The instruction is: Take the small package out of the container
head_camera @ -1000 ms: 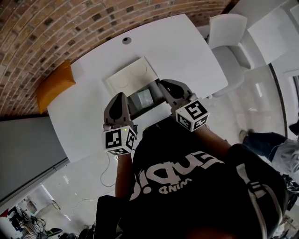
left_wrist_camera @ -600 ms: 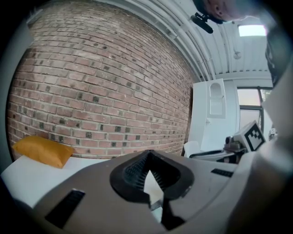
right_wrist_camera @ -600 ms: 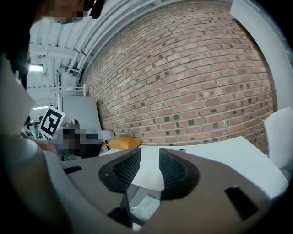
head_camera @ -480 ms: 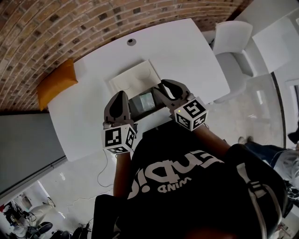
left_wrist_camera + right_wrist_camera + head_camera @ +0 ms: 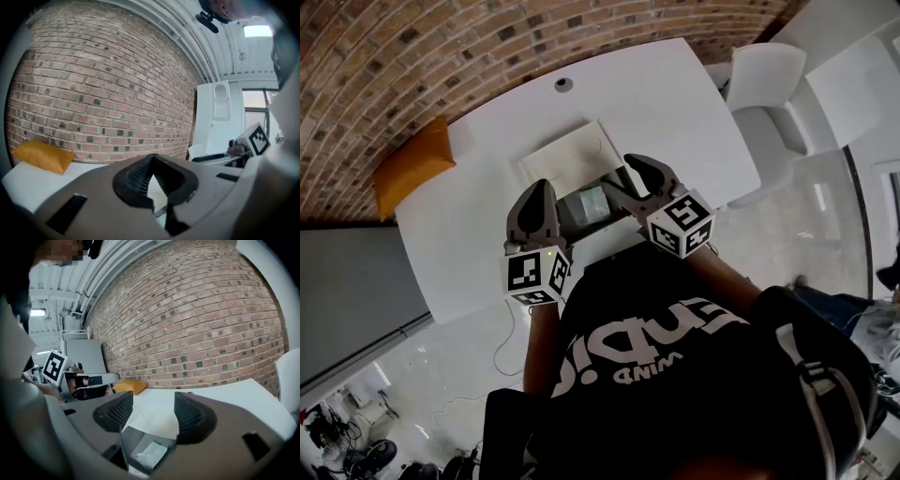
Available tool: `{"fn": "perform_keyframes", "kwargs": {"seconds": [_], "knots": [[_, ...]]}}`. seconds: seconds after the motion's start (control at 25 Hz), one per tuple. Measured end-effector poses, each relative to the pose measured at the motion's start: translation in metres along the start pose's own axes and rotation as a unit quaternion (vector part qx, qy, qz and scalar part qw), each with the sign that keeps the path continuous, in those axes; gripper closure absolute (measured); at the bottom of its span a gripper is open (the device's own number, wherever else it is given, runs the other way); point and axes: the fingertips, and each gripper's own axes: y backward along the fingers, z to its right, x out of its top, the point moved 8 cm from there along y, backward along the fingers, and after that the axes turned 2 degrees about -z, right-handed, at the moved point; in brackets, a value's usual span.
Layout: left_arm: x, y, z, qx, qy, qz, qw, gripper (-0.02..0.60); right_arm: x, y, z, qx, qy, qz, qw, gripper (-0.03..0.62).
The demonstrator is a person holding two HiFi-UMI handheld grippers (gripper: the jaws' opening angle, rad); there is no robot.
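Right gripper view has the right tool (image 5: pixel 152 411) with its jaws spread wide. They've just been opening, and nothing is pinched between them. Below and just ahead of the pads sits the small dark open container (image 5: pixel 123 442) on the white bench (image 5: pixel 225 394). The small package (image 5: pixel 149 454), a flat pale packet, lies on the container's floor, so it's not out yet. The left tool (image 5: pixel 152 161) has its jaws together on nothing and hovers near the container's left side; I can't tell if it's touching. My worry is that the packet looks thin and lies flat, so the pads could skate over it or pinch only a corner. With the jaws that wide, one could also land on the container's wall and grab that instead. And if nothing braces the box, I'd guess it drags or lifts along with the packet.
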Motion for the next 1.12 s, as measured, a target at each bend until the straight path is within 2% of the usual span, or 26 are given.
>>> {"fn": "perform_keyframes", "kwargs": {"seconds": [0.2, 0.56, 1.12], "knots": [[-0.001, -0.001, -0.001, 0.0, 0.001, -0.001, 1.0, 0.577, -0.005, -0.006, 0.0, 0.0, 0.013, -0.014, 1.0, 0.339], [-0.002, -0.002, -0.003, 0.003, 0.002, 0.0, 1.0, 0.577, -0.042, -0.029, 0.0, 0.008, 0.013, -0.086, 0.996, 0.339], [-0.005, 0.002, -0.006, 0.011, 0.006, 0.0, 0.9999, 0.577, -0.106, -0.062, 0.006, 0.018, -0.006, -0.19, 0.982, 0.339]]}}
